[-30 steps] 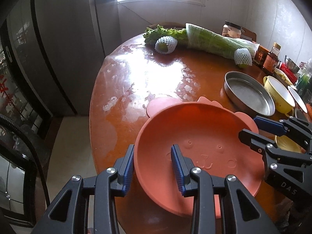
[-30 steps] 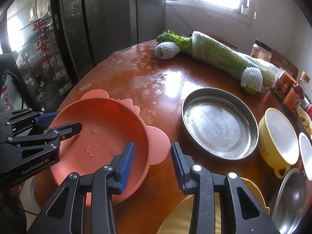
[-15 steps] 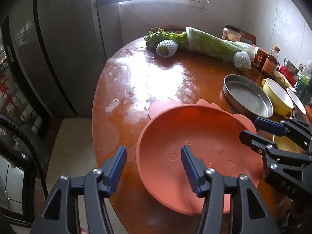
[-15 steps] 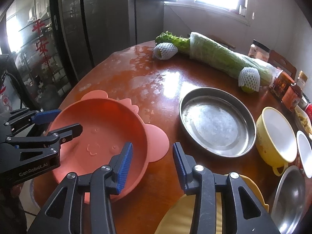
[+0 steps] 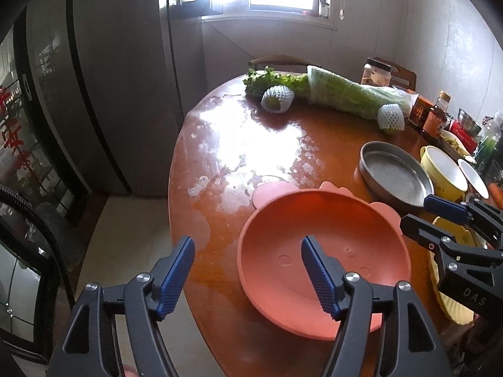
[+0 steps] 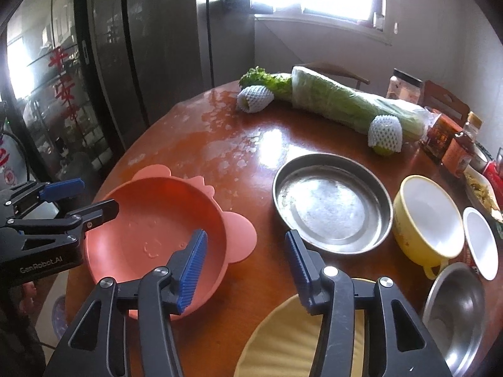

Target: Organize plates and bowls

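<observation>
Plates and bowls sat spread over the round wooden bench (image 6: 314, 138). We saw the pink eared bowl (image 5: 323, 251) resting flat on the bench, under and between both pairs of jaws. The left gripper (image 5: 248, 270) had its jaws opening; its right pad hung over the bowl's hollow, its left pad out past the rim, neither pressing the bowl. The right gripper (image 6: 245, 260) likewise had its jaws opening, the left pad over the bowl's inside near the ear tab, the right pad over bare wood, with nothing gripped. Just ahead of the right jaws lay the steel pan (image 6: 333, 204), and to its right the yellow handled bowl (image 6: 427, 220), a small white dish (image 6: 481, 242) and a steel bowl (image 6: 456, 314). A yellow plate (image 6: 283, 345) lay directly below the right jaws. Beyond, a wrapped cabbage (image 6: 345, 103) and two net-sleeved fruits (image 6: 254, 97) lay at the far edge.
</observation>
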Demonstrator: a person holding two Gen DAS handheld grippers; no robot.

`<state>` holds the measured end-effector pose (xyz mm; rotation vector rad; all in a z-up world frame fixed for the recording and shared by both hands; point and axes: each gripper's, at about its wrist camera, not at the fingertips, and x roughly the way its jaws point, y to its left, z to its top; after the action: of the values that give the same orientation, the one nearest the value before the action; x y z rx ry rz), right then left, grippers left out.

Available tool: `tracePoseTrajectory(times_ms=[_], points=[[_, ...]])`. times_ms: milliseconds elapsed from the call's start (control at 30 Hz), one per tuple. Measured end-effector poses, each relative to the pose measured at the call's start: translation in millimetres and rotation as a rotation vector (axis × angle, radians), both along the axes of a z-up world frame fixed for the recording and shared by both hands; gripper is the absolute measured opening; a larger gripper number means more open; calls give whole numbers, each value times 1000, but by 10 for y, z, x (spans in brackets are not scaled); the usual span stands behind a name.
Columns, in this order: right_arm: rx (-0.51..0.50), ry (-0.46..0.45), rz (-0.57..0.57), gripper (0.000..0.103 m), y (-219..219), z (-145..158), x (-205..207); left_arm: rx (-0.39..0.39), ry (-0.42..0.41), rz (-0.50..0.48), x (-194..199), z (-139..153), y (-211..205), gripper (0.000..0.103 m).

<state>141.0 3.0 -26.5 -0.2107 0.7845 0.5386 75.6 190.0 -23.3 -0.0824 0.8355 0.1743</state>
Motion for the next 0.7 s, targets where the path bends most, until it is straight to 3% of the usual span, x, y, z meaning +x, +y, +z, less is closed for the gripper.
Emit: tracePoseTrajectory(times_ms=[433,700], points=[[42,-74,-49,64,-347,338,-278,19,-56,-60,-152,262,-367,71],[63,-112,-87,65,-646,517,-473,11,-89,-103,-235,412,-620,71]])
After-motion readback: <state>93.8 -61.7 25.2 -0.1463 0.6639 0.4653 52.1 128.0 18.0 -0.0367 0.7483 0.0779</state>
